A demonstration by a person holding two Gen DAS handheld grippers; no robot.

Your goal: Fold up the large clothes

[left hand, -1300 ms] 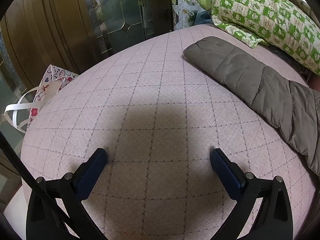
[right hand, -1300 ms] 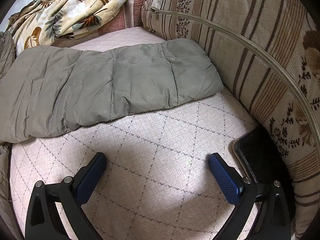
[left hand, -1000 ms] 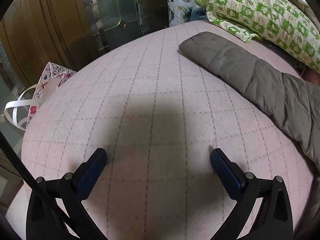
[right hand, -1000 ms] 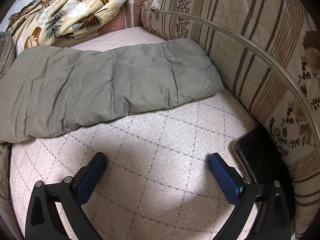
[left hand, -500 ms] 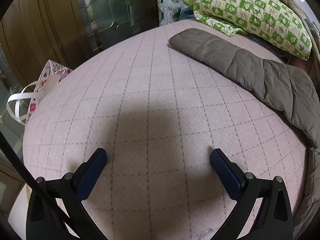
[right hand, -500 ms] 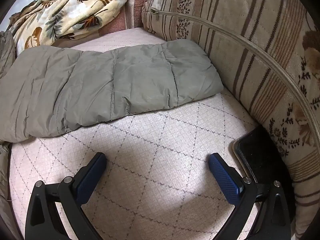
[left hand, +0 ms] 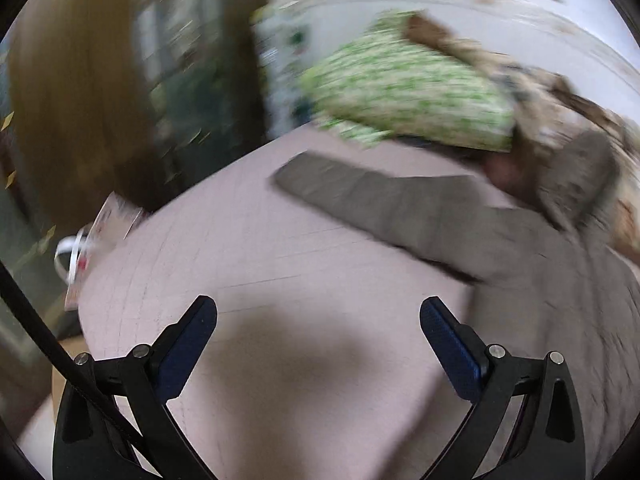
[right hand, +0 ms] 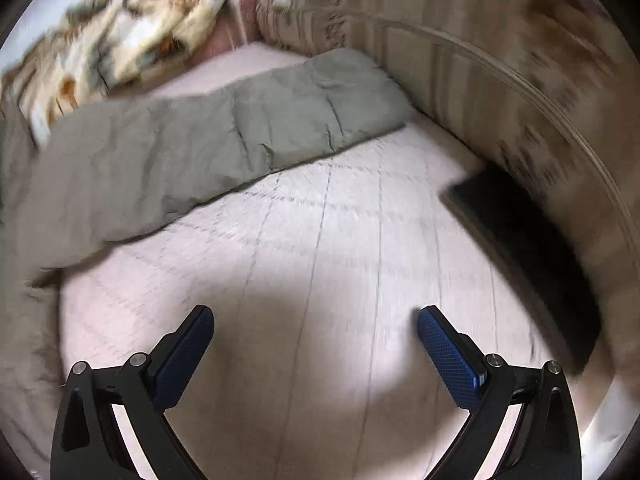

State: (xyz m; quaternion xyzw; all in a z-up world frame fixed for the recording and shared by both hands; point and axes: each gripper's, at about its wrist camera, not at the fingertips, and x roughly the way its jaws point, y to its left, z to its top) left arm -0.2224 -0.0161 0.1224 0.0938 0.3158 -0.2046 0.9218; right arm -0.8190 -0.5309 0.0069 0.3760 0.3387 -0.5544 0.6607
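- Two tools have swung at once: your left tool and right tool were nearly steady over the bed half a second ago, and now both views are smeared with motion.
- Both tools are spread wide and grasp nothing; only bare quilted bedcover shows between the pads of each.
- On the left, the view has tipped up and turned right. The jacket now fills the right side, where before only its left sleeve crossed the frame.
- That sleeve lies flat and stretched out toward the green pillow, well apart from your left tool.
- On the right, the other sleeve has slid toward the top of the frame, its cuff near the striped cushion. The dark phone by the cushion now sits further into view.
- My reading: you are pulling back to take in the whole garment, and no fold has begun.
- Both sleeves lie spread outward, so bringing each across the body looks like the sensible first fold.
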